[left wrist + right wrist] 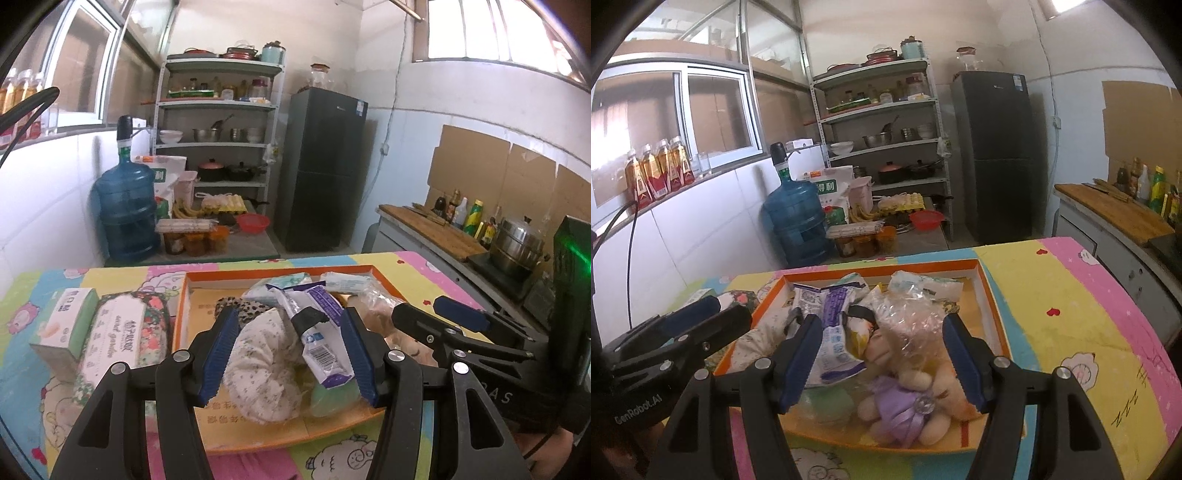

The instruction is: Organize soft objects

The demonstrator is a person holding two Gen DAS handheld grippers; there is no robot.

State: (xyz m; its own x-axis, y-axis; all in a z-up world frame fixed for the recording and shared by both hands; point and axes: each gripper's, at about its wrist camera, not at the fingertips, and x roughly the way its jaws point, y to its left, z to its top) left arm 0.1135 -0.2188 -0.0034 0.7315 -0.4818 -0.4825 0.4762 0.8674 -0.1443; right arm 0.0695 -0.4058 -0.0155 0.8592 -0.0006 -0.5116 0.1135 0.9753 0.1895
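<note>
Setting: kitchen, with a table under a bright cartoon-print cloth (pixel 1071 295) in the foreground.
Tray: shallow orange-rimmed box (pixel 180 314) (pixel 991 295) lies on the cloth, filled with soft goods.
Contents, left part: floral fabric pouch (pixel 262 369) lies at the near left of the box, a leopard-print piece (pixel 236 306) just behind it.
Contents, centre: white and purple plastic packet (pixel 321 343) (pixel 831 332) lies tilted across the pile, leaning on the items below.
Contents, right part: plush toy in a purple dress (pixel 905 406) lies at the near edge, with crinkled clear plastic (pixel 912 321) over its upper part.
Contents, rear: small tissue packs (pixel 345 282) (pixel 923 282) sit along the far wall of the box.
Outside the box: floral tissue pack (pixel 118 339) and green carton (pixel 66 325) lie side by side on the cloth, just left of the box.
Left gripper (pixel 290 354): jaws stand apart above the pouch and packet; pads touch nothing, nothing held.
Right gripper (pixel 882 360): jaws stand apart over the plush toy and packet; no pad contact seen, nothing held.
Background: blue water jug (pixel 125 210), metal shelving (pixel 218 147) with cookware, and a dark refrigerator (pixel 321 170) against the far wall.
</note>
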